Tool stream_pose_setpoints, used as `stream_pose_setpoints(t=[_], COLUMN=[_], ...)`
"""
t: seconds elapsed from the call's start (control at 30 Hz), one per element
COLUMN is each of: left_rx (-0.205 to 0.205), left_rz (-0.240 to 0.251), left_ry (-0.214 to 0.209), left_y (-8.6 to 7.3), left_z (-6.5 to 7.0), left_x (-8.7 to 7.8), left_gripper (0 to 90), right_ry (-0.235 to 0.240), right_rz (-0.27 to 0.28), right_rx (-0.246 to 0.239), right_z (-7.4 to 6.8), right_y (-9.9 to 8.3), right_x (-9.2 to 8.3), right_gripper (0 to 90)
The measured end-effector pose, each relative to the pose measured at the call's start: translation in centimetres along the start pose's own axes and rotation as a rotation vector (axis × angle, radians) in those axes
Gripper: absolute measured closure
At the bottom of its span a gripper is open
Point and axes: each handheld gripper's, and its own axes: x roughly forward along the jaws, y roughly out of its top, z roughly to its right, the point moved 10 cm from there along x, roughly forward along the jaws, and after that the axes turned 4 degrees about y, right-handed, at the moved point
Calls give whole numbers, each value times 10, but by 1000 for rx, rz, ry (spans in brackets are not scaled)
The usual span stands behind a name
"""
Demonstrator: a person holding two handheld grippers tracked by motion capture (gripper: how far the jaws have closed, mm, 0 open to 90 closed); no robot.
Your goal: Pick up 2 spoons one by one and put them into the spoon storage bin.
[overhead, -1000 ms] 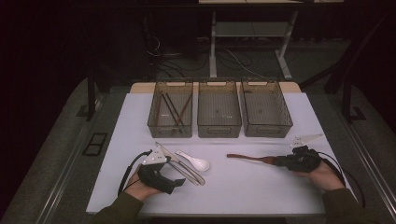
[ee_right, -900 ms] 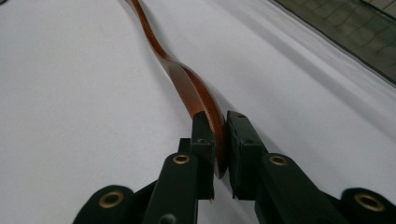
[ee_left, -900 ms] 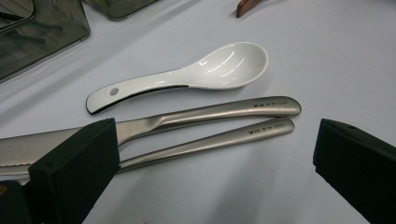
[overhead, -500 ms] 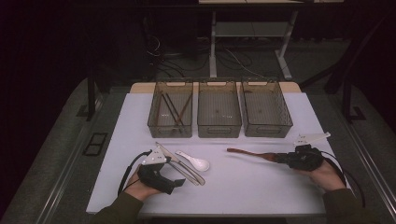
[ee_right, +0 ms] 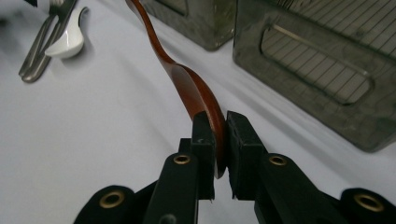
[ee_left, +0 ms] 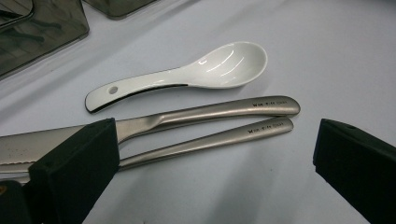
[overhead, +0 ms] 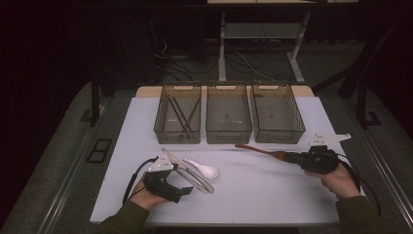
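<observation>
**Wooden spoon in the grip, sorting barely begun**

Right gripper [ee_right: 220, 140] clamps the wooden spoon [ee_right: 196, 88] by its bowl near the table's right edge, before the right bin [overhead: 277, 114]. Left gripper [ee_left: 210, 154] gapes over two steel handles [ee_left: 233, 122]; ceramic spoon [ee_left: 187, 77] waits. Only the left bin [overhead: 178, 114] holds anything.

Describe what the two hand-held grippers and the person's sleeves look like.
Both are black. The left hand-held gripper has a chunky black body, a grey three-cornered plate on top and a black cable looping behind it. The right hand-held gripper has a pale plate and trailing black cables. Up close, its jaws are matte black blocks on arms with brass-coloured rivets. The sleeves are dark olive-brown.
</observation>
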Motion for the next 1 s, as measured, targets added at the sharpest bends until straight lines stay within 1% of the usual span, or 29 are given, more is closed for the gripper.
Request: stream_pose_setpoints(t=[0.13, 0.17, 0.27, 0.4, 0.5, 0.63, 0.77, 0.9, 1.0], left_rx=[-2, -2, -4, -6, -1, 1, -7, -14, -11], left_rz=[0, 1, 1, 2, 2, 0, 3, 11, 11], left_ry=[1, 1, 1, 0, 1, -1, 0, 2, -2], left_y=[0, 0, 0, 0, 0, 0, 0, 0, 0], left_z=[0, 0, 0, 0, -1, -1, 0, -2, -2], left_x=[0, 0, 0, 0, 0, 1, 0, 0, 0], left_gripper=[0, 0, 0, 0, 0, 0, 0, 0, 0], right_ry=[-22, -36, -55, -78, -98, -134, -165, -200, -225], right_rz=[18, 26, 43, 57, 63, 71, 74, 82, 79], right_rx=[10, 10, 19, 18, 28, 33, 33, 56, 54], right_z=[2, 4, 7, 10, 13, 17, 22, 26, 26], right_y=[12, 16, 27, 39, 49, 63, 76, 94, 107], right_x=[-3, -4, -5, -3, -2, 2, 10, 24, 34], right_gripper=[819, 819, 819, 819, 819, 820, 820, 820, 820])
